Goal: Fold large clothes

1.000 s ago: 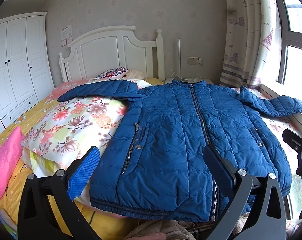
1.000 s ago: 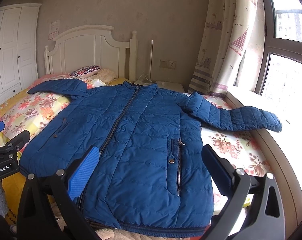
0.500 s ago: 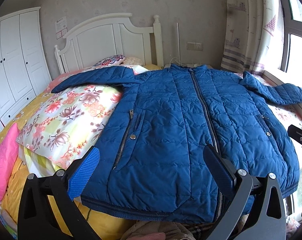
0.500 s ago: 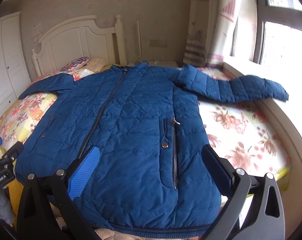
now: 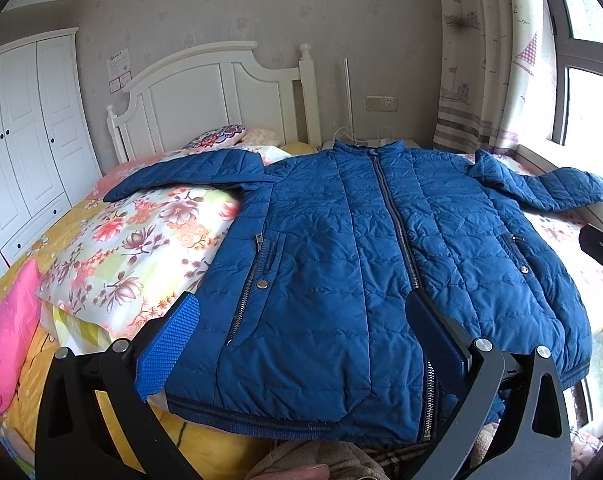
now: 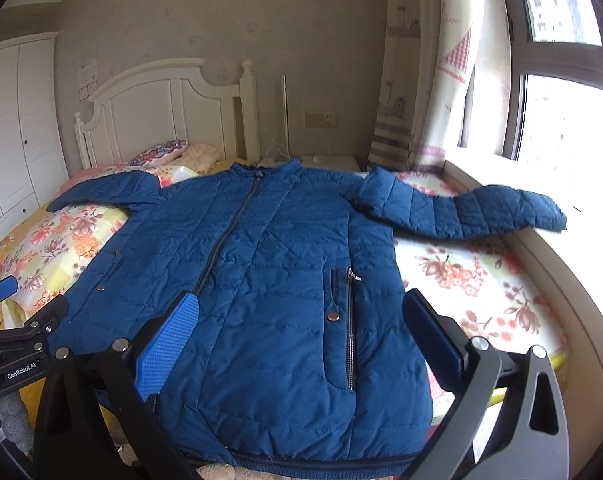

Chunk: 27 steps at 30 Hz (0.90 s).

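A large blue quilted jacket (image 5: 341,256) (image 6: 269,288) lies zipped and face up on the bed, hem toward me and both sleeves spread out. Its left sleeve (image 5: 189,168) rests over a floral pillow; its right sleeve (image 6: 461,208) reaches toward the window sill. My left gripper (image 5: 301,312) hovers open above the hem on the left half of the jacket, holding nothing. Over the right half near the zip pocket (image 6: 349,312), my right gripper (image 6: 297,312) is open too, with nothing between its fingers. Each gripper's edge shows in the other's view.
A floral pillow (image 5: 133,248) and a pink cushion (image 5: 9,336) lie left of the jacket. The white headboard (image 5: 205,96) and wardrobe (image 5: 25,128) stand behind and left. Window sill (image 6: 581,280) and curtain (image 6: 421,92) border the right. Beige cloth (image 5: 309,460) lies below the hem.
Both grippers have moved forward and tilted toward the jacket, which now looms larger and nearer. The jacket itself has not shifted. Both stay open.
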Each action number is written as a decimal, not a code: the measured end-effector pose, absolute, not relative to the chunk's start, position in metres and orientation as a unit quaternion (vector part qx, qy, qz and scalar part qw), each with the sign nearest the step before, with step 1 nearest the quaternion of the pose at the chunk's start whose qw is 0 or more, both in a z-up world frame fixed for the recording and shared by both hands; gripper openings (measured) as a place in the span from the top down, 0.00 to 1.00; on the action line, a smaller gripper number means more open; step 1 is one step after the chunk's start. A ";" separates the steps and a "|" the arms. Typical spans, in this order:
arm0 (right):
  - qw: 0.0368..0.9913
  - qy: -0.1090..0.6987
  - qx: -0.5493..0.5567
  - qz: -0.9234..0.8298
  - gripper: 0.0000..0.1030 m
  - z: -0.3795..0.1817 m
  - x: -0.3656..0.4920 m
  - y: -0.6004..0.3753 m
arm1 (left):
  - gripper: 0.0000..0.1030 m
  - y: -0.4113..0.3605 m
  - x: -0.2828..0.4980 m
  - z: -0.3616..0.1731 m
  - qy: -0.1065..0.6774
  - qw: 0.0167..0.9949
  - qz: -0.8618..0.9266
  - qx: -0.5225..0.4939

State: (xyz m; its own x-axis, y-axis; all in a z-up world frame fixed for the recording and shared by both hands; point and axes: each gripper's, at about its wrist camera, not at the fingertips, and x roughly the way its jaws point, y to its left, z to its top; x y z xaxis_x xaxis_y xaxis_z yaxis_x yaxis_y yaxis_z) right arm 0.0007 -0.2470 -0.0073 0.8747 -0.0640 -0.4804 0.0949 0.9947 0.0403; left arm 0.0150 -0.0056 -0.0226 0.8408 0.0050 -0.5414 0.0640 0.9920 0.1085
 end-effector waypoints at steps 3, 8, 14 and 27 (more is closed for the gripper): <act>0.975 0.219 0.025 -0.037 0.02 0.001 -0.009 -0.244 | 0.04 -0.005 0.010 -0.017 0.267 0.962 -0.020 0.059; 0.965 0.255 0.057 -0.023 0.02 -0.015 0.013 -0.258 | 0.04 -0.011 0.029 -0.015 0.251 0.965 -0.066 0.047; 0.915 0.344 0.192 -0.086 0.02 -0.066 0.075 -0.355 | 0.04 -0.033 0.157 -0.042 0.286 0.948 -0.096 0.097; 0.836 0.341 0.291 -0.316 0.06 -0.103 0.216 -0.578 | 0.04 0.006 0.316 -0.119 0.442 0.893 -0.070 0.058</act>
